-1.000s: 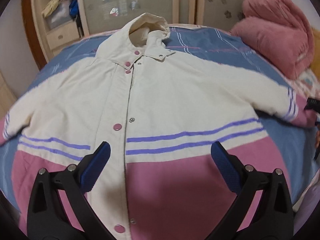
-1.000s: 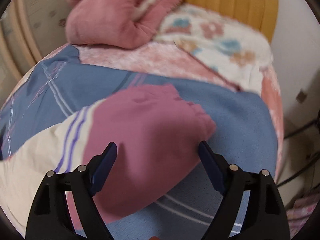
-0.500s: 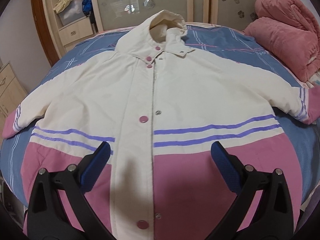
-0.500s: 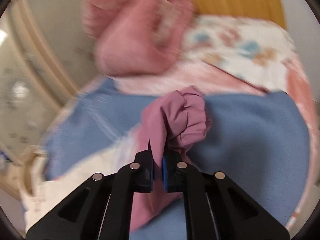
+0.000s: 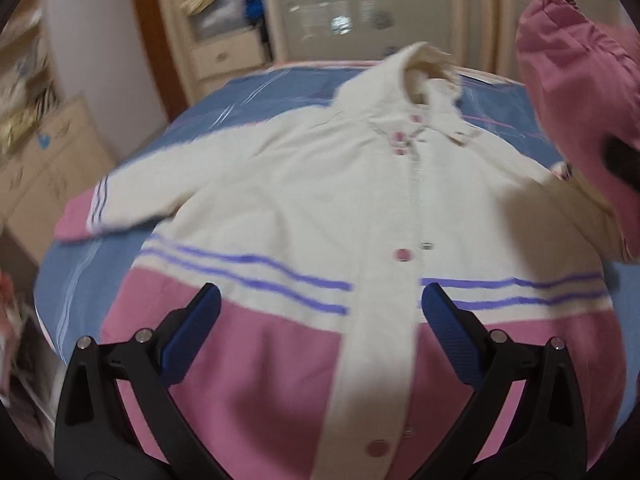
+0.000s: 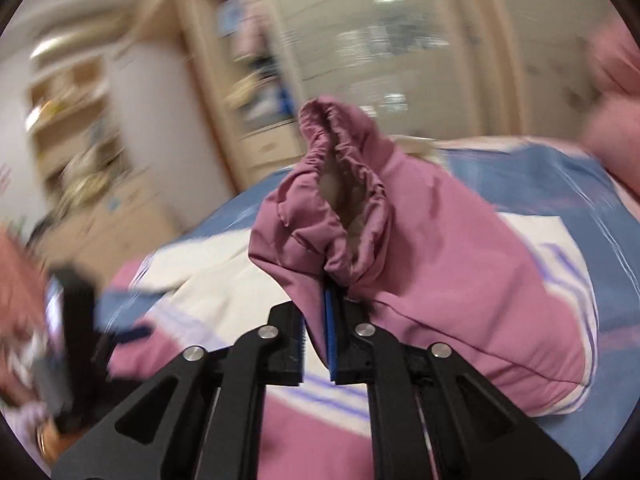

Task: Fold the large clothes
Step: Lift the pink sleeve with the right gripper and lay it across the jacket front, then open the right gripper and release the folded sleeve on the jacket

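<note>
A cream and pink hooded jacket (image 5: 320, 208) with purple stripes lies face up on the bed. My left gripper (image 5: 318, 312) is open and empty above the jacket's pink hem. My right gripper (image 6: 320, 308) is shut on the pink cuff of the jacket's right sleeve (image 6: 344, 200) and holds it lifted above the jacket body. That lifted sleeve (image 5: 580, 92) shows at the right of the left wrist view. The other sleeve (image 5: 108, 204) lies flat at the left.
The bed has a blue striped cover (image 5: 224, 120). Wooden cabinets and drawers (image 5: 224, 52) stand behind the bed, and a low chest (image 5: 52, 152) stands at its left. The left gripper (image 6: 76, 312) shows blurred at the left of the right wrist view.
My right gripper closed on the sleeve cuff, lifted it and swung it leftward over the jacket. My left gripper shifted left along the hem and stayed open.
</note>
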### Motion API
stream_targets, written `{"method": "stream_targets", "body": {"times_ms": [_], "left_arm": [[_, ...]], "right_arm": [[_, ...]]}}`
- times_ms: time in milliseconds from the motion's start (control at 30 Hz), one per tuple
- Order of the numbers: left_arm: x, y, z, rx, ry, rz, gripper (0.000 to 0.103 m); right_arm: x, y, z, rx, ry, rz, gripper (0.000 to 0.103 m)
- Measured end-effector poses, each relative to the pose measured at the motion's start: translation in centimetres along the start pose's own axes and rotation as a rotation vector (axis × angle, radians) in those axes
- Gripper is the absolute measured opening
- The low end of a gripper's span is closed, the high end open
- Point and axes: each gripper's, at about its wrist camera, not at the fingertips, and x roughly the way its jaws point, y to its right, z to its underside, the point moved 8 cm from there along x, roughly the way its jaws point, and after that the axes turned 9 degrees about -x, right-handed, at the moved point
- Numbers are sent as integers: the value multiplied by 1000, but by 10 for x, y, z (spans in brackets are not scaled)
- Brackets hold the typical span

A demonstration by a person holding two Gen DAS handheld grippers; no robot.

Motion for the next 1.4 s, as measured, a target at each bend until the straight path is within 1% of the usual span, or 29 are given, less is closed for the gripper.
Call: {"method": "stream_targets", "body": {"times_ms": [33,67,100,133,167,200,233,267,300,333,367,400,467,500,600,700,733,767,800,867,900,933,967,1067,1200,1267,1300,1333,1400], "left_arm": [[2,-7,0,-29,-16,11,101],[4,-12,1,-47,-25,19,101],[6,-17,1,-68,-38,29,101],[8,-18,1,-79,-46,37,101],[9,-18,2,-87,-53,46,101],[11,-16,3,-94,-64,63,101],[12,-12,5,-97,-75,83,101],[14,-7,6,-98,-85,102,101],[14,0,9,-96,-96,126,101],[14,8,11,-90,-106,150,101],[14,15,12,-84,-115,169,101],[15,26,15,-71,-129,205,101],[18,45,18,-56,-163,269,101],[20,58,22,-49,-194,324,101],[27,84,21,-57,-232,427,101],[36,101,26,-50,-291,452,101],[39,107,28,-56,-317,470,101],[40,108,30,-59,-323,476,92],[42,110,31,-58,-316,461,83],[45,108,29,-32,-277,387,51],[44,107,27,-21,-247,357,46],[42,107,24,-16,-222,351,39],[39,107,20,-12,-202,347,35],[28,109,7,21,-124,307,34],[20,115,-6,48,-48,258,33],[18,118,-10,71,-8,219,33],[18,120,-12,82,7,193,33],[19,121,-14,82,7,186,33],[21,118,-16,54,-12,197,32]], "right_arm": [[-6,-3,-3,-6,24,-44,58],[-16,-1,-6,7,60,-72,77],[-28,4,-10,31,113,-85,100],[-45,17,-16,70,183,-86,102],[-56,28,-18,97,215,-103,102],[-62,37,-18,123,226,-120,102],[-67,56,-16,172,233,-109,102],[-74,73,-5,213,224,-66,102],[-71,89,0,251,198,2,102],[-69,109,11,293,153,99,102],[-65,123,17,320,119,160,102],[-58,138,27,350,65,233,102],[-47,144,41,370,-14,313,102],[-42,149,49,371,-48,342,102],[-31,147,63,326,-113,409,102],[-20,133,69,275,-158,418,102],[-16,127,70,242,-180,438,102],[-14,122,71,214,-195,462,102],[-11,118,71,188,-206,488,102],[-3,116,73,144,-229,548,102],[2,116,74,139,-242,573,102],[5,117,74,140,-256,596,102],[7,118,72,143,-262,603,102],[13,123,70,160,-265,616,102],[11,137,74,207,-292,650,102],[8,144,75,232,-293,663,102],[4,147,75,248,-286,670,102],[-2,151,76,273,-273,675,102],[-8,156,78,319,-262,661,102]]}}
